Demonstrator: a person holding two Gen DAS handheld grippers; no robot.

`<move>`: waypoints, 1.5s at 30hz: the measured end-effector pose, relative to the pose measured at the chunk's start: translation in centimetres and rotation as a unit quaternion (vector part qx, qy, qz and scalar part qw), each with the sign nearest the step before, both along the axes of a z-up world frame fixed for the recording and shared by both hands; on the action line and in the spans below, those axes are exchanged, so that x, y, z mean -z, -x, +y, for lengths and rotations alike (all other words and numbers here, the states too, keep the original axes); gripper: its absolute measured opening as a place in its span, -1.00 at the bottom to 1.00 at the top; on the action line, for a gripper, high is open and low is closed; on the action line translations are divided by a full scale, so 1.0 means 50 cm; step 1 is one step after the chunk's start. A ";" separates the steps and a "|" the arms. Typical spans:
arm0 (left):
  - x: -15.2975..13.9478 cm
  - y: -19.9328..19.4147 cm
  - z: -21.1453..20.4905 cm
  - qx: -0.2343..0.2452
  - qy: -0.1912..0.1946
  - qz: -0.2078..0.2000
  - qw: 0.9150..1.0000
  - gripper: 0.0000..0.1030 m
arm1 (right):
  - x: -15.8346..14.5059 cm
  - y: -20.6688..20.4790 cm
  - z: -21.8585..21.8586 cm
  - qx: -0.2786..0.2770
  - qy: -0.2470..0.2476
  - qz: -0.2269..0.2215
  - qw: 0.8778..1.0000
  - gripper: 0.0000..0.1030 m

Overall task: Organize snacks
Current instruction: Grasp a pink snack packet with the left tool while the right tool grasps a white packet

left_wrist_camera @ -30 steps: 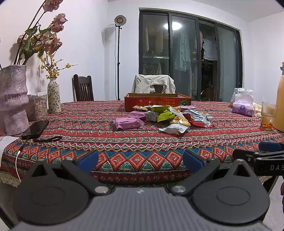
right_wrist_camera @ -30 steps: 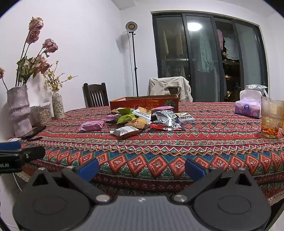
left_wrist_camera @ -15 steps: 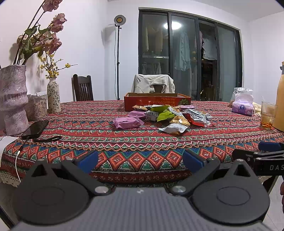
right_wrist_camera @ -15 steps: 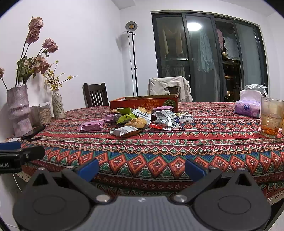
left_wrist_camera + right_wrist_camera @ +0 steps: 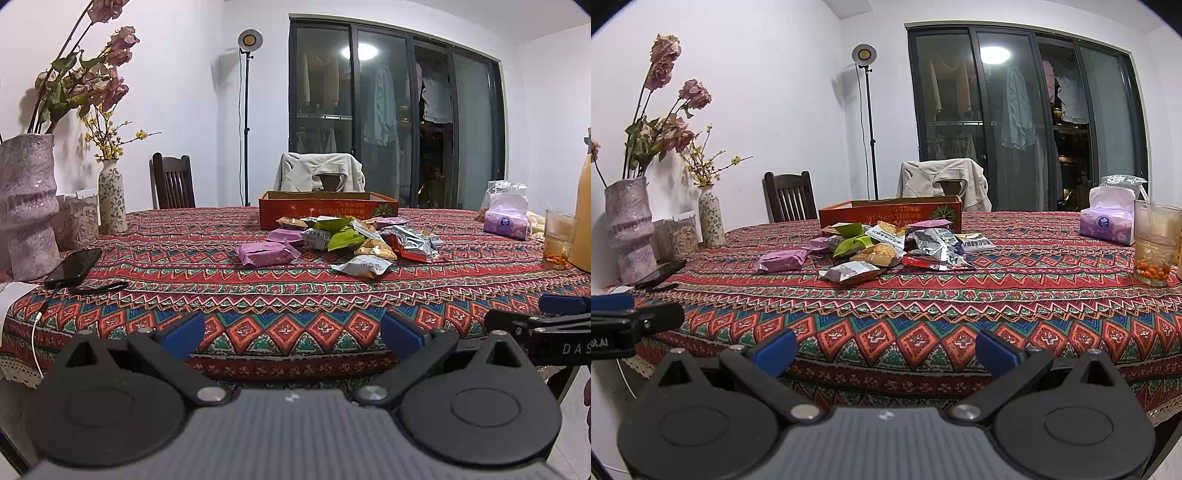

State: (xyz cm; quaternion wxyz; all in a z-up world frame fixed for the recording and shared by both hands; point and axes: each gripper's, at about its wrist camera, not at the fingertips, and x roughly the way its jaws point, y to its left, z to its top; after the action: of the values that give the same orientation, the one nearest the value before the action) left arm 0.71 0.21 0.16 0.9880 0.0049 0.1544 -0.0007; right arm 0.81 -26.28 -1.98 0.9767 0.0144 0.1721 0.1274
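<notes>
A loose heap of snack packets (image 5: pixel 354 240) lay near the middle of the table (image 5: pixel 258 295), on its patterned red cloth. A purple packet (image 5: pixel 264 254) sat apart at the heap's left edge, and a silver packet (image 5: pixel 364 266) lay nearest the front edge. Green, gold and foil wrappers overlapped one another behind them. Just behind the heap stood a shallow red cardboard box (image 5: pixel 328 212), touching or nearly touching the rearmost packets.

The left gripper (image 5: pixel 293 334) hung before the table's front edge, its 2 blue-tipped fingers spread wide with nothing between them. The right gripper (image 5: pixel 886 349) hung beside it at the same edge, likewise released and holding nothing. Both were well apart from the snacks.

On the left side of the table lay a dark phone (image 5: pixel 74 266) beside a large mottled vase (image 5: pixel 27 203) of dried roses. At the right stood a tissue pack (image 5: pixel 1108 221) and a glass (image 5: pixel 1154 245).
</notes>
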 end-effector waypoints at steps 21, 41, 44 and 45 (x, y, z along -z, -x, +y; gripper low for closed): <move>-0.039 -0.358 0.055 -0.029 0.017 0.068 0.997 1.00 | -0.069 -0.318 0.002 -0.064 0.003 0.033 0.997 1.00; 0.014 -0.650 0.125 0.165 -0.110 0.181 0.963 1.00 | -0.024 -0.520 0.161 -0.220 0.087 0.158 0.959 0.22; 0.020 -0.675 0.126 0.159 -0.077 0.199 0.964 0.87 | -0.025 -0.518 0.161 -0.217 0.096 0.158 0.958 0.08; 0.019 -0.670 0.126 0.157 -0.058 0.204 0.965 0.65 | -0.025 -0.513 0.159 -0.214 0.100 0.156 0.959 -0.01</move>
State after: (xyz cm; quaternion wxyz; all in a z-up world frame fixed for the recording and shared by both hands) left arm 34.23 6.52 -0.78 0.9212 0.0858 0.3495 -0.1477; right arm 26.47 -18.32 -0.73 0.8841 -0.1012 0.3329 0.3121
